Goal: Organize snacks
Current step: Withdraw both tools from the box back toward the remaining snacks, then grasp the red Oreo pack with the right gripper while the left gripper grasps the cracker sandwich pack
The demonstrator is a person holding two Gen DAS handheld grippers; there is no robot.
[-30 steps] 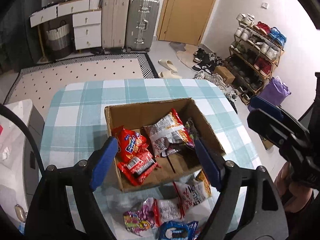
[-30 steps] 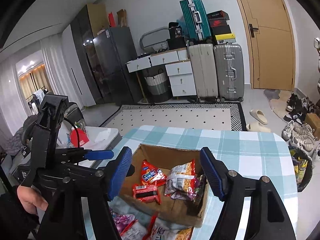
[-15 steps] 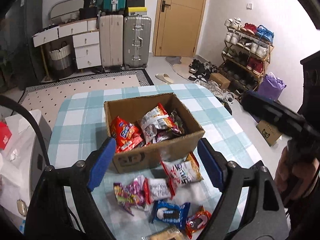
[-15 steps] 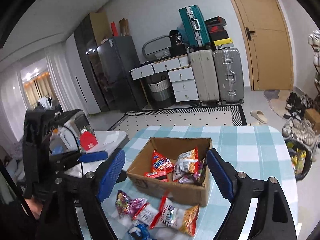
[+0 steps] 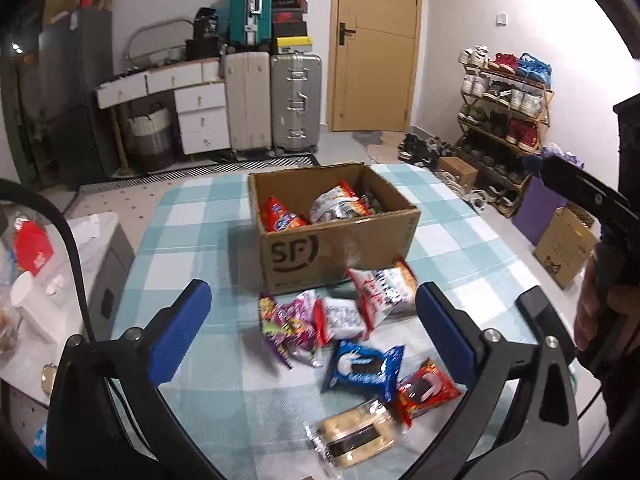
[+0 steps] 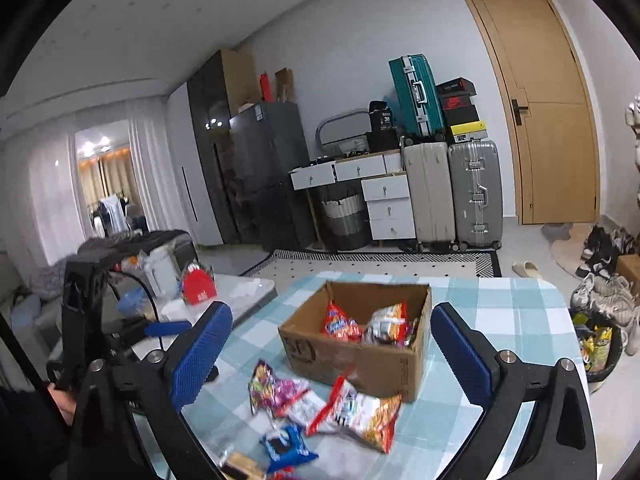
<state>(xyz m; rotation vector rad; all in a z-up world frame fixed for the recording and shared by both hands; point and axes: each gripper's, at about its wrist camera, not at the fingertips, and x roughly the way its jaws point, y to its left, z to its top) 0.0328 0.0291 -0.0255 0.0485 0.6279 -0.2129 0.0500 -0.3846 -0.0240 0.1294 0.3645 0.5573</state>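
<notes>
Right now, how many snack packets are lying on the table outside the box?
6: a purple packet, a white one, a white-orange bag by the cardboard box, a blue packet, a red packet, and a clear biscuit pack nearest.

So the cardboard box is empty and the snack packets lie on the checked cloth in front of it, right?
Not quite. The cardboard box is not empty: the left wrist view shows a red packet and a white packet inside it. The other snack packets do lie on the checked cloth in front of it.

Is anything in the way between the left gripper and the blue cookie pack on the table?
Nothing visible. The left gripper, jaws just opened and empty, hangs above the blue cookie pack, which lies uncovered on the table among other packets.
</notes>
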